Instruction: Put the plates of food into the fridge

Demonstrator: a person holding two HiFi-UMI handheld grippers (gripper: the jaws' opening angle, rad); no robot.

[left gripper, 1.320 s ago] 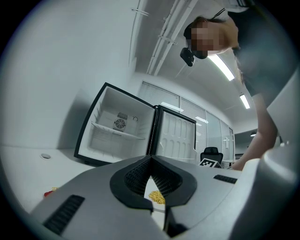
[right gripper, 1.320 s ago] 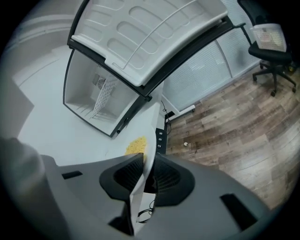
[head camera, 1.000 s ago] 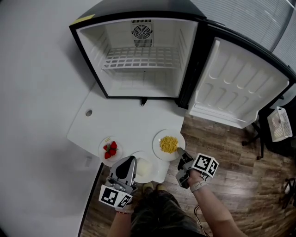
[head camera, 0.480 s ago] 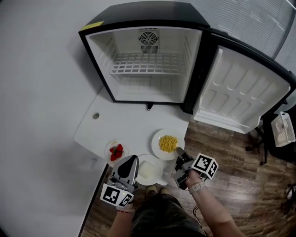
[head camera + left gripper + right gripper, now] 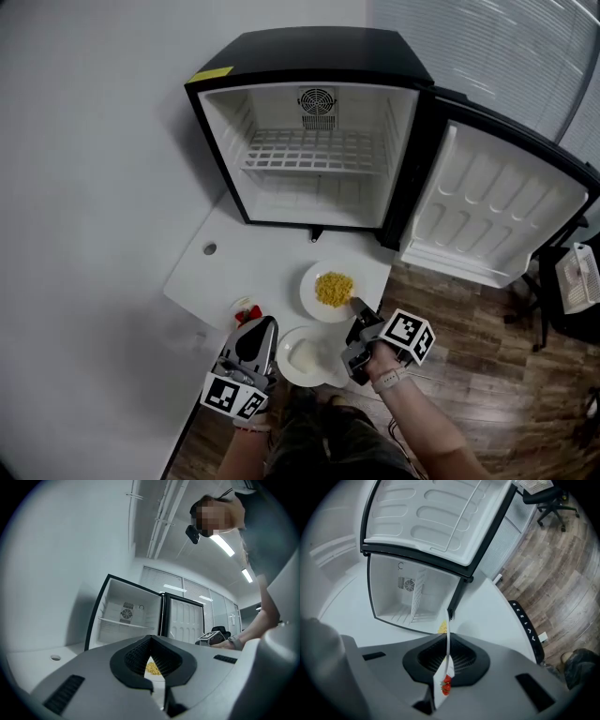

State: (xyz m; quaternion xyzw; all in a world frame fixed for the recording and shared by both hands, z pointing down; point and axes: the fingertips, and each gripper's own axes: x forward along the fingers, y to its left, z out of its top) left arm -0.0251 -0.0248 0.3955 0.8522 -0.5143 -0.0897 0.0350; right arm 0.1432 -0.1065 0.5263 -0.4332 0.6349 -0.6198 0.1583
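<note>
The right gripper (image 5: 357, 310) clamps the corn plate (image 5: 309, 292) at its 4 o'clock rim, while the left gripper (image 5: 263, 324), jaws together on nothing, hovers at the white plate's (image 5: 292, 371) 9 o'clock.

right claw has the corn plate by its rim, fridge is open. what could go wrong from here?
1. The right claw pinches only the near rim of the corn plate; if the plate sags or tilts, the loose corn could slide off.
2. The plate of white food sits near the table's front edge beside the left claw; a bump might push it off.
3. The wire shelf splits the fridge; the plate could catch on it going in.
</note>
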